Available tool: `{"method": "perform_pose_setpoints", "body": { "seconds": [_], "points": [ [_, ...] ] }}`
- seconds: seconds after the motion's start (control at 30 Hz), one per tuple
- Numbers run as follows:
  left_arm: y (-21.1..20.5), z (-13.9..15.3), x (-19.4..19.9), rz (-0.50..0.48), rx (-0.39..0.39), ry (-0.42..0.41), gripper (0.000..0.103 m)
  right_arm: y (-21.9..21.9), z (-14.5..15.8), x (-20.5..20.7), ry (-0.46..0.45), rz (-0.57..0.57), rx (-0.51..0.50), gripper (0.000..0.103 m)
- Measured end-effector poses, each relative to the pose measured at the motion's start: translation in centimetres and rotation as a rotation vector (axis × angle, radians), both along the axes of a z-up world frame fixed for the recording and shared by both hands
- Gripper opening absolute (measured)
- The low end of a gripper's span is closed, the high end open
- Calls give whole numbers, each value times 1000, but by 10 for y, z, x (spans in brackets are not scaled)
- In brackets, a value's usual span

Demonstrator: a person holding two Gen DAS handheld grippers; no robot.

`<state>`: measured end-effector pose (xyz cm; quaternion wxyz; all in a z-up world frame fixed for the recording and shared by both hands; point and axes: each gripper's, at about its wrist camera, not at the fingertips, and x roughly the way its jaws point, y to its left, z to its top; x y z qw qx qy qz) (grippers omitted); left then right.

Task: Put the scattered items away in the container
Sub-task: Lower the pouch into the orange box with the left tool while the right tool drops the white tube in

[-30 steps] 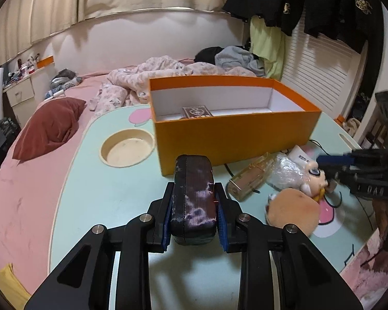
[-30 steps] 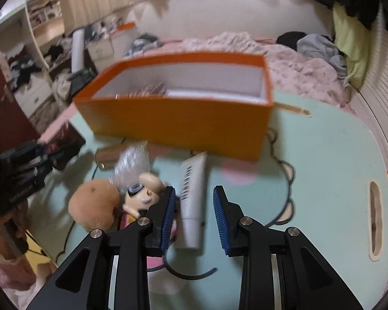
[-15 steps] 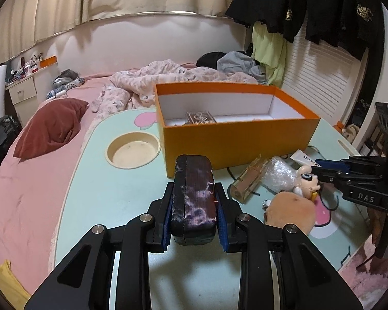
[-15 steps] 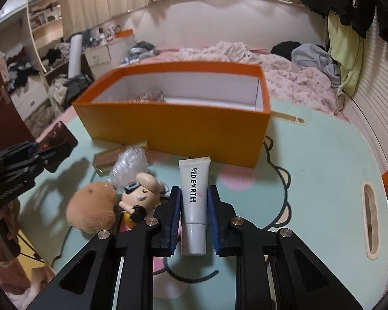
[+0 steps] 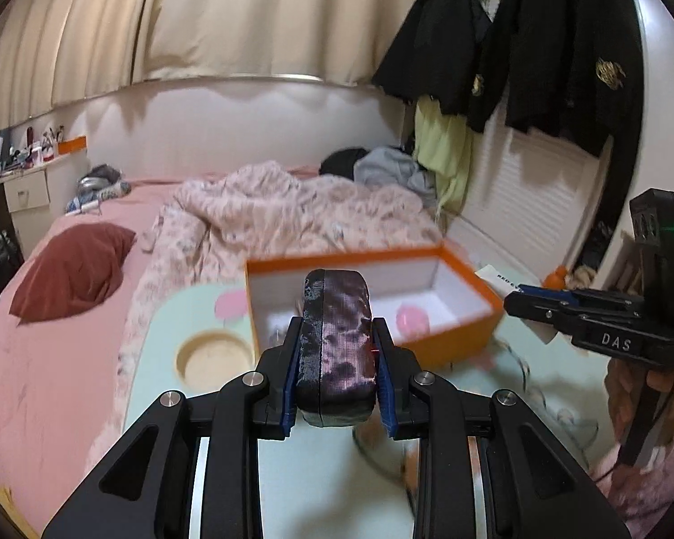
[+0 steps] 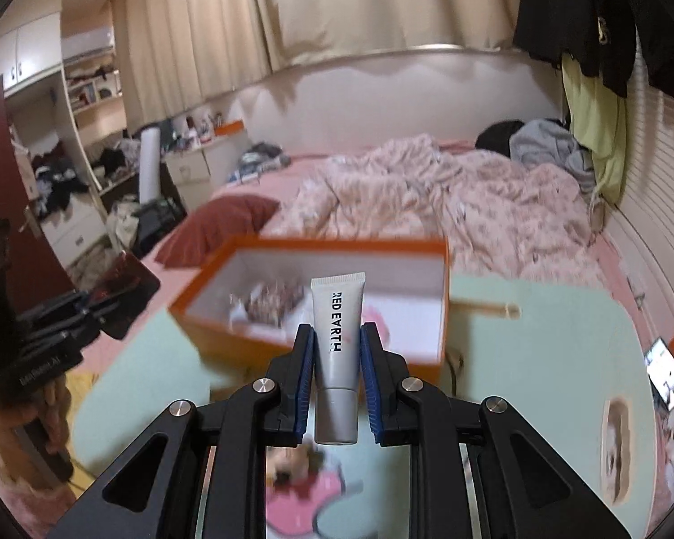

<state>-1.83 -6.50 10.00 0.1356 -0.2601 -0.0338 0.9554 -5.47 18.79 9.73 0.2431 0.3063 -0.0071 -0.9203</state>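
My left gripper (image 5: 337, 355) is shut on a dark shiny glasses case (image 5: 338, 341), held above the mint-green table (image 5: 319, 485). My right gripper (image 6: 336, 361) is shut on a white RED EARTH tube (image 6: 339, 341), cap toward me. The right gripper (image 5: 557, 303) also shows at the right edge of the left wrist view with the tube's end (image 5: 498, 276) sticking out. The open orange box (image 5: 467, 323) (image 6: 319, 350) sits beyond both grippers, white inside, with a patterned item (image 6: 272, 303) and something pink (image 5: 411, 319) in it.
A round recess (image 5: 213, 357) is sunk into the table left of the box. A blurred toy (image 6: 292, 467) lies on the table under my right gripper. A bed with a rumpled quilt (image 5: 283, 220) and a red pillow (image 5: 74, 269) lies beyond. A phone (image 6: 667, 373) rests at the right.
My right gripper shut on the white tube and lifted it off the table. My left gripper rose with the case. Both views now look higher over the box.
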Motion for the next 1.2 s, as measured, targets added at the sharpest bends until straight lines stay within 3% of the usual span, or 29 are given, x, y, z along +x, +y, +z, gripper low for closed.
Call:
{"method": "perform_pose_setpoints", "body": {
  "seconds": [0.17, 0.47, 0.8, 1.2],
  "points": [
    [10, 4, -42, 43, -6, 34, 29, -17, 4, -39, 1, -14, -18, 19],
    [21, -38, -99, 2, 45, -135, 29, -15, -30, -86, -123, -64, -53, 19],
    [21, -49, -107, -6, 109, -194, 31, -16, -36, -92, -148, -51, -108, 20],
    [7, -28, -75, -5, 173, -102, 32, 1, -23, -73, -86, -97, -158, 20]
  ]
}}
